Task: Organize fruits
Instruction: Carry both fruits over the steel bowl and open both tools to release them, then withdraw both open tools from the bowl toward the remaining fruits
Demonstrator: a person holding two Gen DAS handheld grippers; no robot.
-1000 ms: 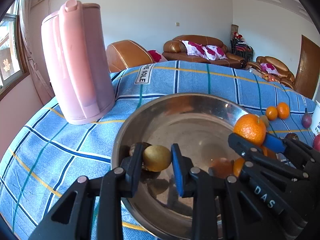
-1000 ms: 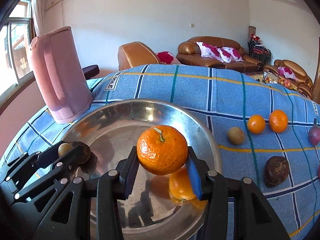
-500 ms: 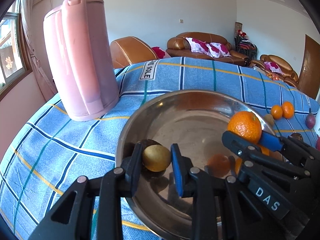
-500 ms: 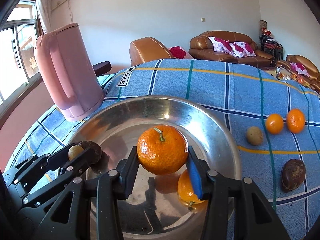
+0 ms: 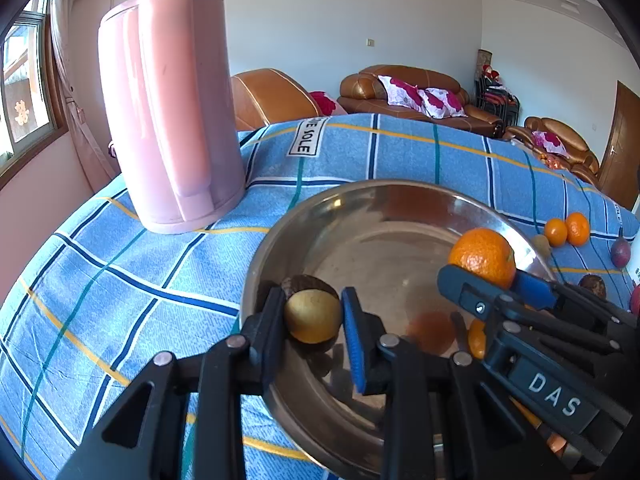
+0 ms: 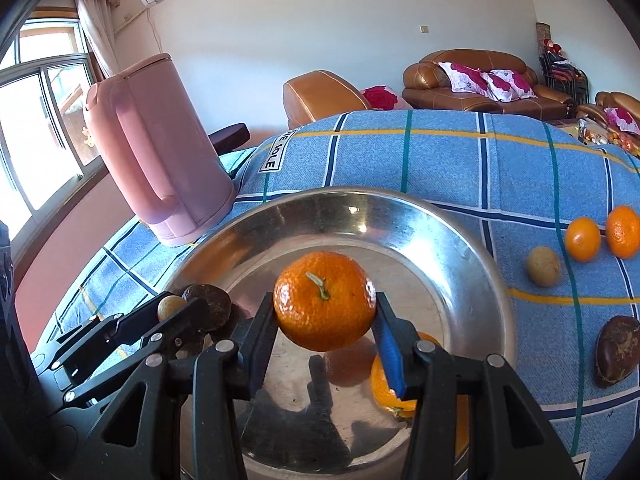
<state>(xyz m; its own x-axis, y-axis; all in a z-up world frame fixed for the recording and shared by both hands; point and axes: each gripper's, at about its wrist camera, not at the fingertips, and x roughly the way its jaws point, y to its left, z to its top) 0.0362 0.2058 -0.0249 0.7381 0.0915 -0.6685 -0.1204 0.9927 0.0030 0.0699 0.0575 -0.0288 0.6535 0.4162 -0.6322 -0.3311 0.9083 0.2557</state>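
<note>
A steel bowl [image 5: 360,208] [image 6: 472,248] sits on the blue checked cloth. My left gripper [image 5: 313,316] is shut on a small yellow-brown fruit [image 5: 312,316] just inside the bowl's near-left rim, above a dark brown fruit [image 5: 304,282] [image 6: 212,304]. My right gripper [image 6: 325,312] is shut on a mandarin [image 6: 325,306] [image 5: 482,256] held over the bowl's middle. Another mandarin [image 6: 390,394] lies in the bowl under the right finger. The left gripper also shows in the right wrist view [image 6: 176,312].
A pink kettle [image 5: 168,120] [image 6: 156,152] stands left of the bowl. Right of the bowl lie two small mandarins [image 6: 582,238] [image 6: 622,232], a tan fruit [image 6: 543,266] and a dark brown fruit [image 6: 616,350]. A purple fruit [image 5: 620,252] lies farther right.
Both grippers have drifted slightly left and toward the kettle while holding their fruits. The bowl and table fruits have shifted right in view. Grips are unchanged.
</note>
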